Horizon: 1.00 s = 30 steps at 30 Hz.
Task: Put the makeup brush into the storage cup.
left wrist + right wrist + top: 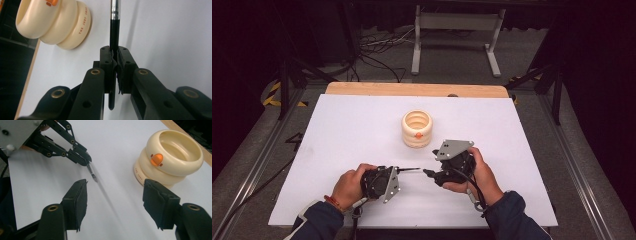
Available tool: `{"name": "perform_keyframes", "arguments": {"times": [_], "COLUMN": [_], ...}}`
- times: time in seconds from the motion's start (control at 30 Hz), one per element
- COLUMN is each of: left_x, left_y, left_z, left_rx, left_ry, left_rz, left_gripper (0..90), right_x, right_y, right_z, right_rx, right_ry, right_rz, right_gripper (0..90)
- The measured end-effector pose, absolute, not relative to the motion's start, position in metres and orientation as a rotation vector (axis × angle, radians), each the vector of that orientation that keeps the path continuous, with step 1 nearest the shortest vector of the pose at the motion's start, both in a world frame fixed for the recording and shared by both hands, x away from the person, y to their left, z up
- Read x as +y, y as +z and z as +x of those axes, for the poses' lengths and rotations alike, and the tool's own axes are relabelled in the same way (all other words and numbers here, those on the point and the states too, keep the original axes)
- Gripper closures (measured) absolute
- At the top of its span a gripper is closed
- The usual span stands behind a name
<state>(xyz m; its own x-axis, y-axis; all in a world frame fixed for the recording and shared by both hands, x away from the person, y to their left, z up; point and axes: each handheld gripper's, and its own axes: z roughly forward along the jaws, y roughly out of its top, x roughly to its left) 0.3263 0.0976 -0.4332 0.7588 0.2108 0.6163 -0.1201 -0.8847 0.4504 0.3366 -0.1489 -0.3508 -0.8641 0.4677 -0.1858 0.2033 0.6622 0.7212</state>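
Slender black rod with a bright metal band (114, 30), probably a pen or brush; kind not determinable. It is clamped in the left tool (114, 53), jaws closed tight on its black shaft, with a short end projecting behind the pads and the banded length running forward over the sheet. In the high view the rod (408, 170) lies roughly level just above the worktop, near its front edge, pointing from the left tool (395, 171) toward the right tool (428, 173), the two tips close but apart. Right tool (113, 200): jaws stand moderately wide, nothing between the pads; its view shows the left tool (88, 163) farther off with the rod's end (92, 174) projecting, blurred. A cream ribbed ring-shaped holder (417, 129), three stacked bulges, open top, an orange button on its side and small lettering on the bottom ring, stands near the centre of the sheet, behind both tools and well apart from the rod. Worktop (362, 130): white sheet over a wooden board, a strip of wood showing at the far edge. Room is dark; grey floor, loose cables and a white metal stand (457, 35) behind the worktop, yellow-black tape at left.
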Motion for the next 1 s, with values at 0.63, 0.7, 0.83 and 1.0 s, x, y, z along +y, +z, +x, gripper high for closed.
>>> {"name": "perform_keyframes", "arguments": {"times": [0.63, 0.7, 0.83, 1.0], "left_x": [0.124, 0.128, 0.137, 0.146], "left_y": [-0.416, -0.414, -0.41, -0.405], "left_z": [0.343, 0.345, 0.349, 0.352], "left_rx": [0.312, 0.343, 0.396, 0.445], "left_ry": [0.721, 0.688, 0.628, 0.581], "left_rz": [2.294, 2.264, 2.194, 2.124], "left_gripper": [83.7, 83.7, 83.7, 83.7], "right_x": [-0.196, -0.203, -0.216, -0.235], "right_y": [-0.368, -0.373, -0.38, -0.391], "right_z": [0.323, 0.322, 0.32, 0.318], "right_rx": [2.351, 2.342, 2.323, 2.314], "right_ry": [1.095, 1.101, 1.097, 1.123], "right_rz": [0.555, 0.552, 0.574, 0.597], "right_gripper": [25.2, 24.7, 21.8, 19.3]}}
